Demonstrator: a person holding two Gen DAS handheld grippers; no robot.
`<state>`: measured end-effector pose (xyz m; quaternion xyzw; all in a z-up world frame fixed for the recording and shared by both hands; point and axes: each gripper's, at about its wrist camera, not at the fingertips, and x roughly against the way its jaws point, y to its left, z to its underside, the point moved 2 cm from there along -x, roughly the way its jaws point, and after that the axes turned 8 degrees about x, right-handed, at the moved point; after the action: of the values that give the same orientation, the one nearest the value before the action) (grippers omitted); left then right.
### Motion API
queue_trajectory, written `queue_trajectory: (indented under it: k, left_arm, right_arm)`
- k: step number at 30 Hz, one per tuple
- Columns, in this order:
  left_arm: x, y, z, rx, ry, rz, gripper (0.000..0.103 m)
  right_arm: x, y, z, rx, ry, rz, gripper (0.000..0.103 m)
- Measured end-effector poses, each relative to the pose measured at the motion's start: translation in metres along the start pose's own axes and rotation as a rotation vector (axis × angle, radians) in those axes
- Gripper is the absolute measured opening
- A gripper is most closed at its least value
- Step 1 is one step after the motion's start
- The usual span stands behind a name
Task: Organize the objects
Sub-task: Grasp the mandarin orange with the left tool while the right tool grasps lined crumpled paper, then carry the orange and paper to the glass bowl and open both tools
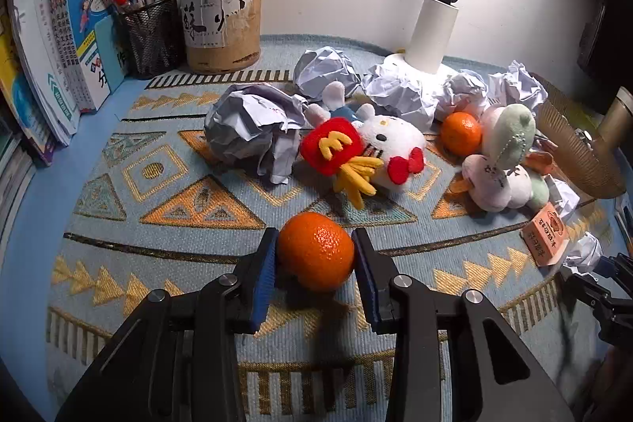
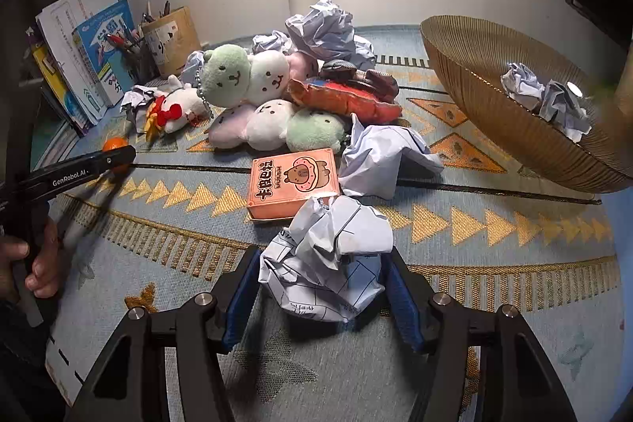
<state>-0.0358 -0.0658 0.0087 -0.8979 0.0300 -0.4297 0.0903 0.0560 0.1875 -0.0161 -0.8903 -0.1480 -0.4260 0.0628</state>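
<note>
Most of the sorting is left, I judge. The counter [image 1: 166, 224] under its patterned cloth is strewn from end to end. The gold ribbed bowl [image 2: 494, 113] at the right holds only two crumpled papers [image 2: 546, 97], which looks like the one part done. The plush toys [image 2: 257, 97] lie in a heap mid-counter, touching one another, with more paper wads [image 1: 328, 66] around the lamp base [image 1: 427, 26]. The pink card box [image 2: 294, 180] lies flat just beyond my right claw [image 2: 320, 287], whose pads press on a big paper ball [image 2: 328, 256] that rests on the cloth. My left claw [image 1: 314, 263] is clenched on the near orange [image 1: 316, 250], also not lifted. A second orange [image 1: 461, 133] sits untouched among the plush.
</note>
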Motion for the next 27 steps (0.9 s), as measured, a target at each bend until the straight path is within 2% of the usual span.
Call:
queue_trajectory:
  k: [4,9,16,21,23,27]
  left_arm:
    - [0.019,-0.018,0.015,-0.005,-0.014,0.048,0.034]
    - [0.044,-0.065,0.025,-0.048,-0.031,0.147,0.034]
    - [0.079,-0.165,-0.004,-0.169,-0.09,0.304,0.034]
    - [0.064,-0.237,-0.038,-0.171,-0.073,0.354,0.034]
    - [0.05,-0.262,-0.045,-0.187,-0.068,0.378,0.034]
    - [0.019,-0.299,-0.048,-0.235,-0.041,0.372,0.034]
  right_arm:
    - [0.011,0.004,0.006,0.009,-0.012,-0.002,0.059]
    - [0.041,-0.006,0.003,-0.002,-0.055,0.022,0.059]
    - [0.112,-0.068,-0.028,-0.077,-0.196,0.135,0.06]
    - [0.132,-0.134,-0.046,-0.197,-0.236,0.197,0.06]
    - [0.127,-0.154,-0.051,-0.232,-0.225,0.201,0.06]
    - [0.107,-0.179,-0.056,-0.262,-0.191,0.194,0.06]
